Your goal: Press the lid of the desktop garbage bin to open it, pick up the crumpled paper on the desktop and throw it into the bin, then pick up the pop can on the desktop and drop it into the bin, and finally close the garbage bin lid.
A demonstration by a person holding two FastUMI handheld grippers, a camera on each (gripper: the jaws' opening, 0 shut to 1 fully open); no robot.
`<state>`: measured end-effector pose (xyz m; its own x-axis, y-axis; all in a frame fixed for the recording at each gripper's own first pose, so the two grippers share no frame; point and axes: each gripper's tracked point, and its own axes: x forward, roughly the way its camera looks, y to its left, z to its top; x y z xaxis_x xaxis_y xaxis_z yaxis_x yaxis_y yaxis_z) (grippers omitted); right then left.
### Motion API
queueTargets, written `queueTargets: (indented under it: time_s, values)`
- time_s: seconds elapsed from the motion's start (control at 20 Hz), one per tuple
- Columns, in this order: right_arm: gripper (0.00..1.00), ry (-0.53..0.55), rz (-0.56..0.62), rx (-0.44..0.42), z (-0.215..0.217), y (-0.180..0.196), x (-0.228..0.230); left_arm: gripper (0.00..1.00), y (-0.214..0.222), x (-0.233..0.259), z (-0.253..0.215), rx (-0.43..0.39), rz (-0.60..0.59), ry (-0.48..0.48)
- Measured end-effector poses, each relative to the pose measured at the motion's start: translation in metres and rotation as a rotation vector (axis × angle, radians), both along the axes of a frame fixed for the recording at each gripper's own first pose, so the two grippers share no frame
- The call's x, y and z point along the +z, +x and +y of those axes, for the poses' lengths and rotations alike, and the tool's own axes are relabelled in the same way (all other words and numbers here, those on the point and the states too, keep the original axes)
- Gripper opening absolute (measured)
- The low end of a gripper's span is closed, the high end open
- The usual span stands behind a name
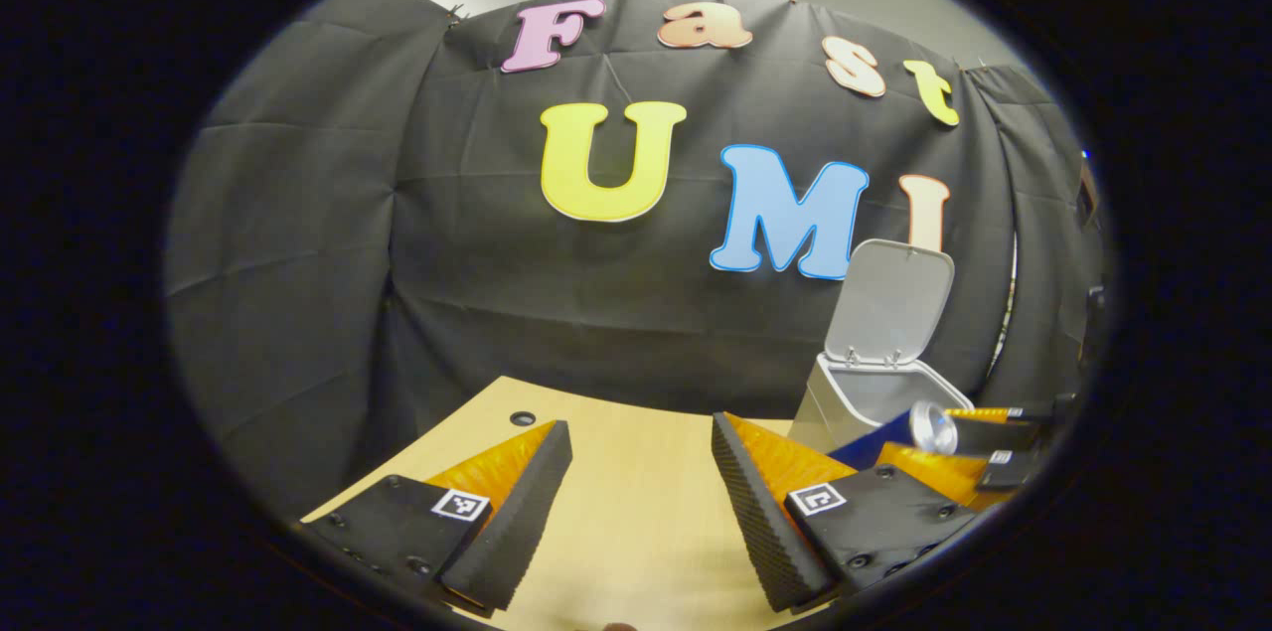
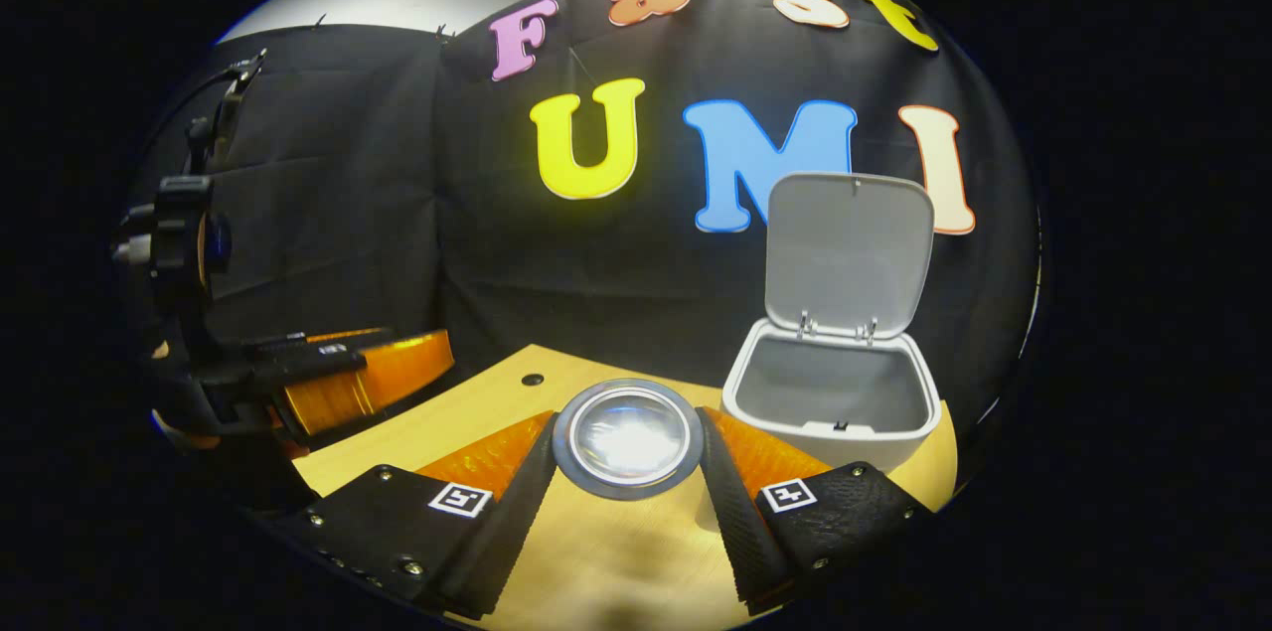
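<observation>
- The bin (image 2: 830,402) stands on the surface (image 2: 477,412) with its lid (image 2: 848,253) swung up and standing open, so the press-to-open step looks done.
- The right gripper (image 2: 628,472) pinches the pop can (image 2: 628,434) between both fingers; the can's round end faces the camera. The bin sits just ahead and to the right of this gripper, so I judge the can is on its way to the drop.
- In the left gripper view the same can (image 1: 919,427) shows lying sideways near the bin's (image 1: 874,393) rim, held in the other gripper.
- The left gripper (image 1: 641,492) is spread wide with nothing between its fingers, only bare surface (image 1: 636,512) ahead of it.
- What can be seen of the bin's inside looks bare; the bottom is hidden, so I cannot tell whether the crumpled paper is in there.
- Left to do: release the can into the bin, then shut the lid.
</observation>
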<state>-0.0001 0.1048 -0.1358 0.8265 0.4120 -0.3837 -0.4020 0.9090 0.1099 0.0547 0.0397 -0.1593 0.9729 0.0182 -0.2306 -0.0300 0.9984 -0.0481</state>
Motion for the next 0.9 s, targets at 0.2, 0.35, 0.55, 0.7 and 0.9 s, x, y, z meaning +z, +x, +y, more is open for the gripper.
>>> queueTargets:
  time_s: [0.2, 0.35, 0.55, 0.7, 0.9]
  values:
    - [0.83, 0.030, -0.056, -0.032, -0.009, 0.016, 0.026, 0.94, -0.002, 0.004, 0.000, -0.003, -0.008, 0.016]
    - [0.83, 0.022, -0.093, -0.072, -0.026, 0.030, 0.035, 0.96, -0.003, 0.007, -0.001, -0.003, -0.009, 0.032]
    - [0.83, -0.013, -0.135, -0.151, -0.060, 0.050, 0.043, 0.96, -0.004, 0.008, -0.002, -0.001, -0.012, 0.043]
    - [0.83, -0.047, -0.161, -0.213, -0.088, 0.064, 0.046, 0.96, -0.004, 0.010, -0.002, 0.002, -0.012, 0.045]
    - [0.83, -0.103, -0.177, -0.271, -0.116, 0.074, 0.040, 0.94, -0.004, 0.009, -0.004, 0.001, -0.009, 0.046]
